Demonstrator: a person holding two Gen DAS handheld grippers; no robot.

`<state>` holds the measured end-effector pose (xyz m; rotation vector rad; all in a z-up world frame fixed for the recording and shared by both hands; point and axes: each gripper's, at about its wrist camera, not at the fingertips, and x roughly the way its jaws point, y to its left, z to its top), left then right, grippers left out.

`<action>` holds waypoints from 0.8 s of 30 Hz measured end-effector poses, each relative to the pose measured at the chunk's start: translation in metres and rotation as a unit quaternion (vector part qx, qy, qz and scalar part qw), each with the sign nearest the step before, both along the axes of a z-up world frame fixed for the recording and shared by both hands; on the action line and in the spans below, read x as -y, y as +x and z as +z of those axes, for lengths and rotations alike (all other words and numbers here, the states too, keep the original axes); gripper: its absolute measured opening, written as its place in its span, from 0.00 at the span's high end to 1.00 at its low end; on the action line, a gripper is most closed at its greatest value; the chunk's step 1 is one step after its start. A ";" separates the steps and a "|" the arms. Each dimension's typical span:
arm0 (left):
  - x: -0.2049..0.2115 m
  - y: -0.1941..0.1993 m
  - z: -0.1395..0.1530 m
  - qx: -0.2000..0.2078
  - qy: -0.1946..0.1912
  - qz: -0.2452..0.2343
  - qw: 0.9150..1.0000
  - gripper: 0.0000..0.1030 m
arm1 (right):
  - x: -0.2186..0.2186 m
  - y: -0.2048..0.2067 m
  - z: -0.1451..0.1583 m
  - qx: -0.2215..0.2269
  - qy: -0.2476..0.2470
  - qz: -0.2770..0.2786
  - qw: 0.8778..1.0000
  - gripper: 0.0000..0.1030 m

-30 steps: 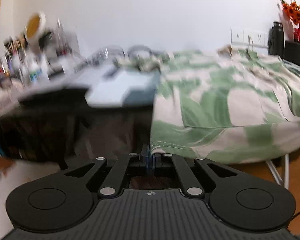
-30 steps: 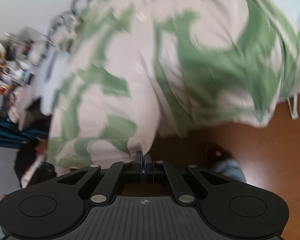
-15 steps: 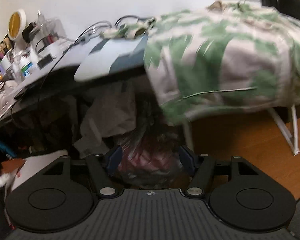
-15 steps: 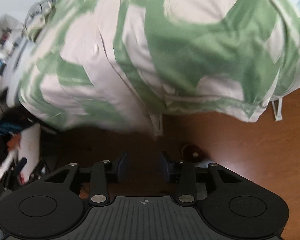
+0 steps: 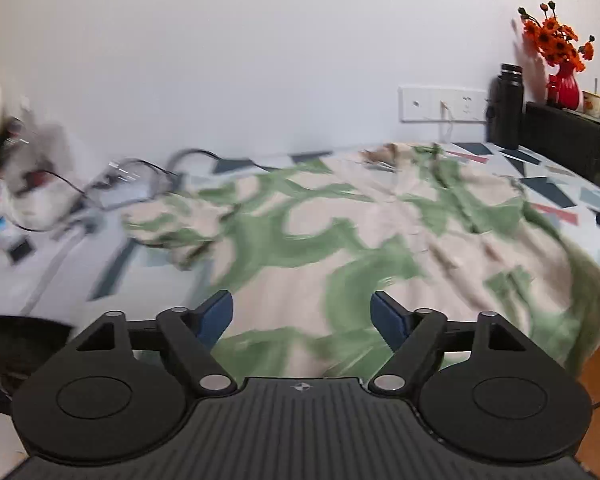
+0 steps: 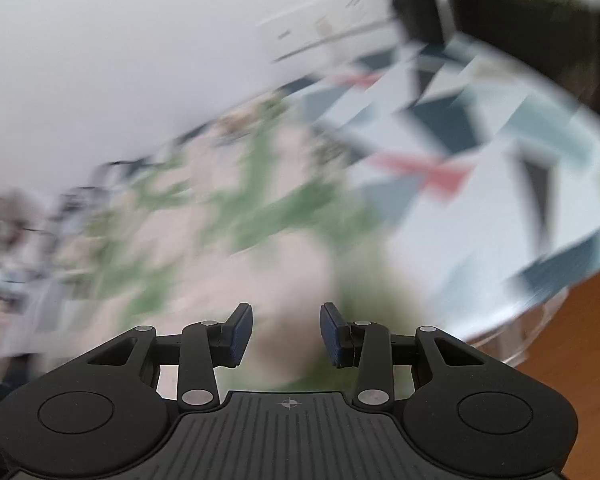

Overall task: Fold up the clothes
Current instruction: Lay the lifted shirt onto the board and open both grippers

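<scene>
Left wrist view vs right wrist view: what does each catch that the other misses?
Only the left wrist view shows the orange flowers in a red vase, a cup beside it, cables on the clutter at far left, and the open left gripper.

Only the right wrist view shows the open right gripper and the table's rounded edge over wood floor, though it is heavily blurred.

Both show the green-and-cream garment lying loose on the patterned tablecloth, plus the white wall.
</scene>
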<state>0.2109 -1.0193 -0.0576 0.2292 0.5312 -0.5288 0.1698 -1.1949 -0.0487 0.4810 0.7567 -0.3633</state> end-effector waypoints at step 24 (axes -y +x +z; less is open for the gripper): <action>0.135 0.130 -0.045 -0.193 0.057 0.092 0.975 0.14 | 0.157 0.039 -0.046 0.034 0.160 -0.066 0.984 1.00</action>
